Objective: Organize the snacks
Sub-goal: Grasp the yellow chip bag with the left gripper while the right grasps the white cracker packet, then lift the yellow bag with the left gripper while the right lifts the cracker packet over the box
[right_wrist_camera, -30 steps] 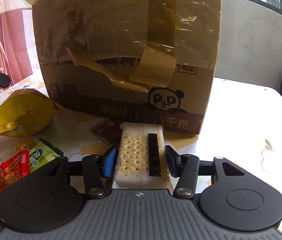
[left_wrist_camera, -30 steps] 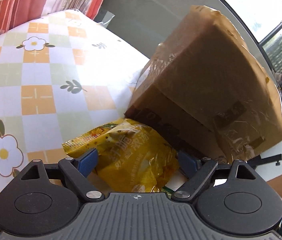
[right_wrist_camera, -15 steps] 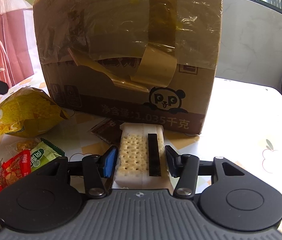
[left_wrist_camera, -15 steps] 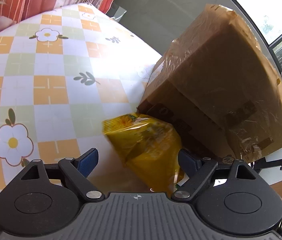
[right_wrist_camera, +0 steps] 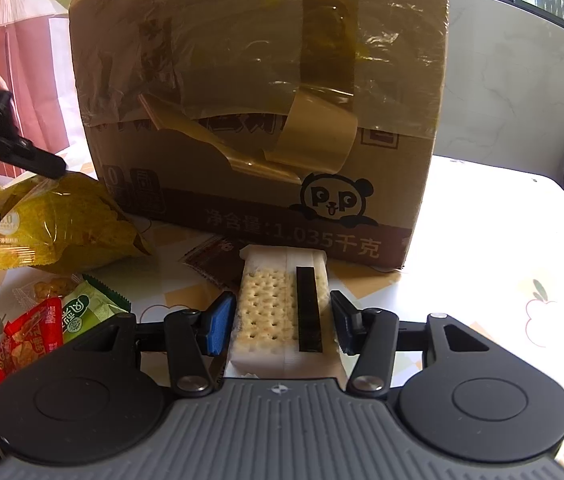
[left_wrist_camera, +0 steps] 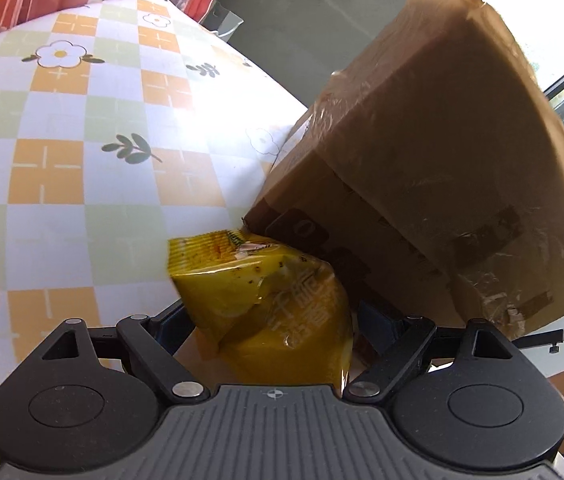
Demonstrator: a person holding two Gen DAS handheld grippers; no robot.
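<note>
1. Nearest me, the right gripper sits low over the worktop with its jaws pressed against both long sides of a pack of crackers, so it is gripping that pack. The pack's long axis runs straight ahead along the fingers, toward the cardboard box.
2. The crackers look pale and dimpled under clear wrap, with a dark strip down one side. The far end almost reaches the foot of the box.
3. To the left of that gripper lie loose snacks: a red packet, a green packet, and a dark brown sachet partly under the crackers.
4. The left gripper has the yellow snack bag between its fingers. The bag looks lifted and pinched, though its bulk hides the pads, so I judge it held rather than see the contact.
5. The bag is puffy, crinkled and glossy with printed characters. Its sealed top edge points away, touching or nearly touching the box's lower corner.
6. Farthest stands the taped box, on a checked floral cloth. Both held snacks face it, and the left hand's bag seems closer to its side.
</note>
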